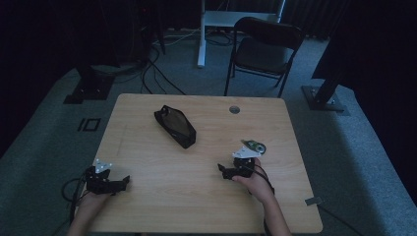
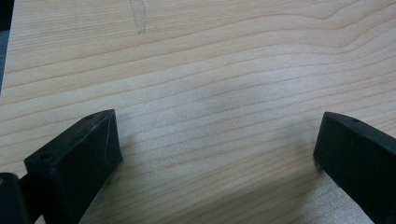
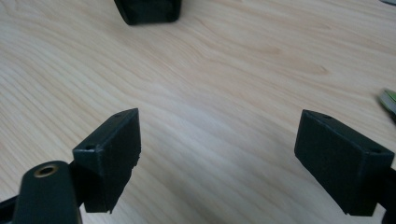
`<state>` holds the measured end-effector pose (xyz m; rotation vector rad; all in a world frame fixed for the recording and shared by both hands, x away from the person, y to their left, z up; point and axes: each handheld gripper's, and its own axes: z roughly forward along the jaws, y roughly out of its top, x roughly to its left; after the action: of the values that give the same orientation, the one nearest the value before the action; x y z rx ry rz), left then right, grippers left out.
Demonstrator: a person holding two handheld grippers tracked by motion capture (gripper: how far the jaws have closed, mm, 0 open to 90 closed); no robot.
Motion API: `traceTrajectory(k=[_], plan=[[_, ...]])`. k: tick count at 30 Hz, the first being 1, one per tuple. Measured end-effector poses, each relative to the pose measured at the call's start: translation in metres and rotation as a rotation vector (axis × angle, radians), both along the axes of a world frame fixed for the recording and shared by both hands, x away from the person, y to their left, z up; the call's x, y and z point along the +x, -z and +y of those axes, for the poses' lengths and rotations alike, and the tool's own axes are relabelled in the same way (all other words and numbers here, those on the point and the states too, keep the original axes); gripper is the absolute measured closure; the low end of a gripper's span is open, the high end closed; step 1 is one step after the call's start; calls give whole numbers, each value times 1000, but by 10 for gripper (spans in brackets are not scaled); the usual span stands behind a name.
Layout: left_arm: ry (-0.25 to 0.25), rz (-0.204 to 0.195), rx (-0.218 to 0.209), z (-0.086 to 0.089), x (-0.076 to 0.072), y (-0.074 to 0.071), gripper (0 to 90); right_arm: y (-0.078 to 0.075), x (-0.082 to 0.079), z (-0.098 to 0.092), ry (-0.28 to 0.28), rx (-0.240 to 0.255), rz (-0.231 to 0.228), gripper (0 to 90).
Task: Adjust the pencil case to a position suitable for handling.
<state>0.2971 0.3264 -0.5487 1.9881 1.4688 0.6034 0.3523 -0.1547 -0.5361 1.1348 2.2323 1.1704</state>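
Wooden table (image 1: 196,196) seen from above. Left gripper (image 1: 123,181) resting near front left edge, jaws spread wide over bare wood, holding nothing. Right gripper (image 1: 222,170) at front right, jaws wide apart and empty, just beside small tape roll (image 1: 255,146). Black pouch (image 1: 175,126) lying mid-table, well apart from both

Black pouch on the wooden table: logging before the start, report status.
Left gripper open, empty, low over bare table. Right gripper open, empty, aimed toward the black soft pouch. Pouch untouched mid-table. Small green-and-white tape roll beside right gripper; path clear.
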Motion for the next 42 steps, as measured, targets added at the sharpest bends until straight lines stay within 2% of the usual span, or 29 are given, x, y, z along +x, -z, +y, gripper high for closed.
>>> traceTrajectory(k=[9,16,30,35,42], plan=[[0,1,0,0,0,0,7,-3,11,19,-38,27,-17,149],[0,1,0,0,0,0,7,-3,18,30,-59,22,-22,157],[1,1,0,0,0,0,7,-9,33,57,-83,41,-48,156],[0,1,0,0,0,0,7,-13,39,72,-97,56,-62,157],[1,1,0,0,0,0,7,-12,45,86,-98,69,-68,177]])
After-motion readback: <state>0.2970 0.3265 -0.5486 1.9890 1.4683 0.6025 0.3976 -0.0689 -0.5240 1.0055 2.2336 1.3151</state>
